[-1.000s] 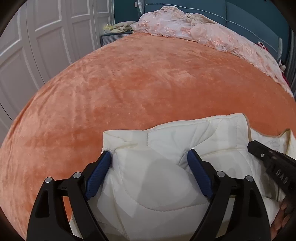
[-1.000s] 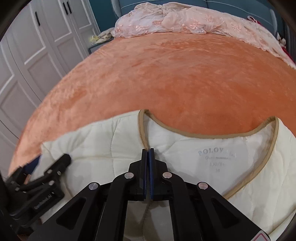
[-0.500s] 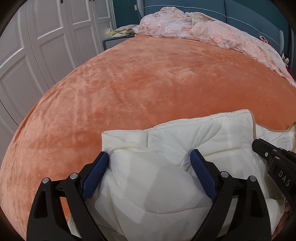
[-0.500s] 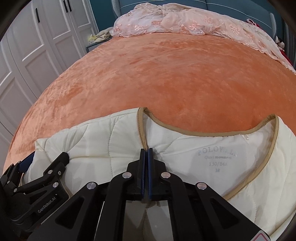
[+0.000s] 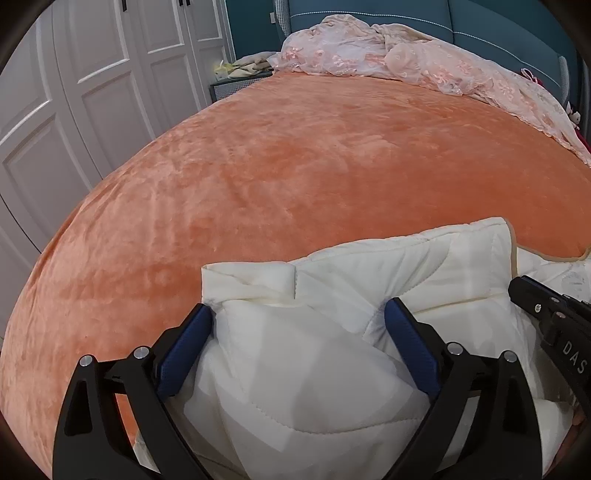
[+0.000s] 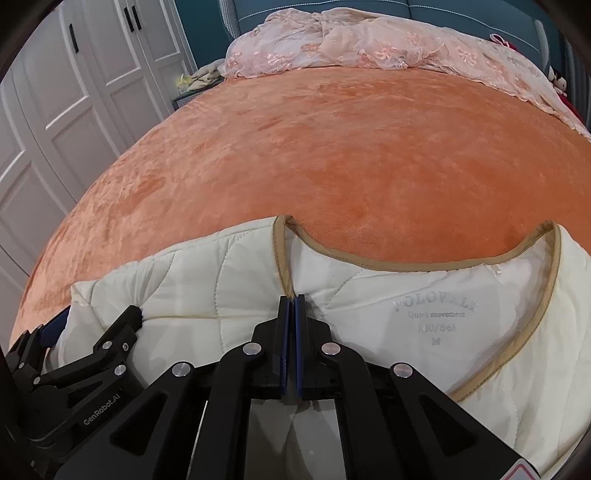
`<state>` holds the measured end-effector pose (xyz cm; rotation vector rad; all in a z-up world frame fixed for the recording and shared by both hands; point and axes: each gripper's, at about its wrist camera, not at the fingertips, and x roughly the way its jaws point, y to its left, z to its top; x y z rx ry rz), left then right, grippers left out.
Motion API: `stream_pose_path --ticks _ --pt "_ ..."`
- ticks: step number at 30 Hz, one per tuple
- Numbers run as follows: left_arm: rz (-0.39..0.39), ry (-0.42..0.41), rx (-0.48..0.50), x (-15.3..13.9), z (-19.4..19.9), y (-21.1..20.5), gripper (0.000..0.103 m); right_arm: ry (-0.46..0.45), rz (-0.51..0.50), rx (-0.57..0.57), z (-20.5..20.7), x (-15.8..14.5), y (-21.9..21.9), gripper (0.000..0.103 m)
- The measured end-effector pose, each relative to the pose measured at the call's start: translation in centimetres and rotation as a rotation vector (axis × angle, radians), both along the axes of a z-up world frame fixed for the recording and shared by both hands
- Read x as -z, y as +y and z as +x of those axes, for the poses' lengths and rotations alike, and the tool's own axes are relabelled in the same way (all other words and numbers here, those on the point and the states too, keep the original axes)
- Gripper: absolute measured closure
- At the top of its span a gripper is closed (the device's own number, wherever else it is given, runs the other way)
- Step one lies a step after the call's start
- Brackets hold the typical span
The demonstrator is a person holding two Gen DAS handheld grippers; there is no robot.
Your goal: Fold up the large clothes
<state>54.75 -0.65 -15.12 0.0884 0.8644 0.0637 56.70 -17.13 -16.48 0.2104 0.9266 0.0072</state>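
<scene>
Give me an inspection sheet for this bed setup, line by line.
Surface: orange blanket covers the bed.
Job's things: cream jacket, quilted, lies at the near edge, tan-trimmed neckline open, its left part bunched.
Clutter: pink lace cover heaped at the far end.
Grippers: left gripper open around the bunched part; right gripper shut on the jacket's front trim.
Cables: nothing seen.
Surroundings: white wardrobe at left, teal headboard behind.
</scene>
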Motion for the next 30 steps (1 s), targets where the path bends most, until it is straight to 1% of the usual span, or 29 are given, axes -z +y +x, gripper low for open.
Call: stream_pose_path --ticks 3,5,7,8,9,10,11,12,13,14,15,16,18,19,20,21,22,24,25,26,27,28,29,30 --pt "-0.005 -0.003 -0.004 0.1 0.0 0.1 0.009 -0.013 0.028 0.003 -0.2 -0.2 -0.2 0.103" --pt "-0.017 0.002 -0.007 -0.1 0.1 0.3 0.008 -0.025 0.069 0.005 -0.5 -0.9 -0.8 0.097" --pt "-0.038 0.020 -0.010 -0.8 0.0 0.8 0.007 -0.091 0.081 0.046 -2.1 -3.3 -2.1 0.083" --pt "-0.050 0.029 -0.007 -1.2 -0.1 0.9 0.007 -0.137 0.089 0.063 -3.4 -4.6 -3.0 0.078" --pt "-0.068 0.034 -0.006 -1.9 -0.4 1.2 0.008 -0.176 0.106 0.073 -5.1 -6.0 -4.5 0.066" --pt "-0.102 0.023 -0.007 -2.9 -1.0 1.4 0.008 -0.186 0.114 0.082 -6.4 -6.9 -5.9 0.063" --pt "-0.139 0.008 0.000 -3.9 -1.7 1.4 0.008 -0.190 0.121 0.096 -7.7 -7.6 -7.6 0.063" --pt "-0.177 -0.006 0.013 -4.9 -2.4 1.2 0.008 -0.188 0.125 0.132 -9.4 -8.2 -10.2 0.061" --pt "-0.216 -0.018 0.046 -6.1 -3.1 0.4 0.008 -0.174 0.122 0.177 -10.6 -8.5 -12.7 0.053" --pt "-0.229 -0.020 0.089 -7.1 -3.5 -0.9 0.008 -0.159 0.116 0.216 -11.5 -8.6 -14.6 0.049" --pt "-0.232 -0.018 0.147 -8.0 -3.9 -2.7 0.008 -0.136 0.098 0.273 -12.5 -8.6 -17.5 0.045" --pt "-0.228 -0.006 0.208 -8.6 -4.1 -4.8 0.008 -0.114 0.070 0.311 -13.2 -8.4 -19.8 0.045" --pt "-0.235 0.056 0.328 -9.1 -4.1 -9.3 0.008 -0.051 0.023 0.371 -13.7 -7.8 -23.6 0.045" --pt "-0.242 0.096 0.389 -9.0 -4.0 -12.2 0.008 -0.018 0.025 0.389 -13.8 -7.2 -25.0 0.045" --pt "-0.243 0.120 0.419 -8.7 -3.9 -14.1 0.008 0.011 0.043 0.404 -13.7 -6.7 -26.4 0.045" --pt "-0.234 0.132 0.437 -8.5 -3.7 -15.9 0.008 0.037 0.073 0.428 -13.8 -6.1 -27.9 0.045" --pt "-0.217 0.127 0.442 -8.2 -3.6 -17.8 0.008 0.054 0.103 0.435 -13.8 -5.5 -28.9 0.045" --pt "-0.212 0.150 0.461 -7.4 -3.0 -20.3 0.008 0.088 0.169 0.417 -13.5 -4.5 -30.0 0.045" --pt "-0.210 0.189 0.464 -6.5 -2.4 -21.7 0.010 0.099 0.190 0.402 -13.3 -4.0 -30.2 0.047" --pt "-0.203 0.209 0.458 -5.8 -2.1 -22.4 0.012 0.108 0.207 0.385 -13.2 -3.7 -29.9 0.052" --pt "-0.192 0.228 0.452 -5.2 -1.8 -23.1 0.023 0.106 0.228 0.348 -13.0 -3.4 -29.6 0.067" --pt "-0.173 0.252 0.445 -4.4 -1.6 -23.9 0.036 0.103 0.221 0.328 -12.8 -3.5 -29.2 0.079" --pt "-0.149 0.275 0.438 -3.5 -1.4 -24.5 0.045 0.092 0.196 0.314 -12.9 -3.8 -28.5 0.086" --pt "-0.132 0.285 0.434 -2.9 -1.4 -24.9 0.056 0.069 0.166 0.294 -13.1 -4.4 -27.8 0.090"
